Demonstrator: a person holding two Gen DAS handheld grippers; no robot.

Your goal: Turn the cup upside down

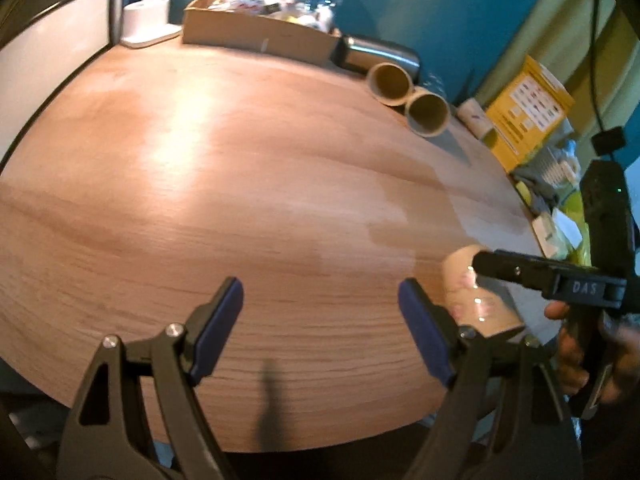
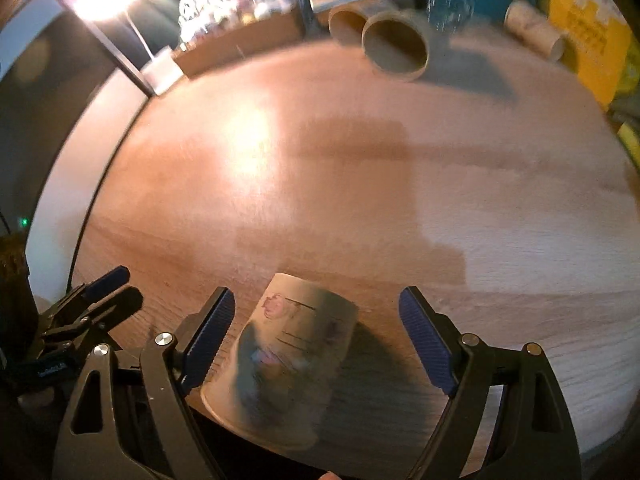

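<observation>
Round wooden table [image 2: 360, 168] fills both views. Cardboard box [image 1: 256, 34] at the far edge, stuffed with blurred clutter, contents unreadable. Yellow box [image 1: 528, 108] at far right. Two open cardboard tubes [image 1: 426, 114] lie on their sides at the far right, both hollow, with a metal cylinder [image 1: 380, 54] lying just behind them.

Right gripper [image 2: 316, 336] has its jaws spread wide, blue pads apart. The cup [image 2: 280, 364] sits between them near the table's near edge, wide rim down and narrow base up, tilted, pink print on its side; the left pad looks just beside the cup wall but blur makes contact uncertain, the right pad is clearly apart from it.

Left gripper [image 1: 320, 328] is also wide open, holding nothing, only bare table between its fingers, cup just to its right
</observation>
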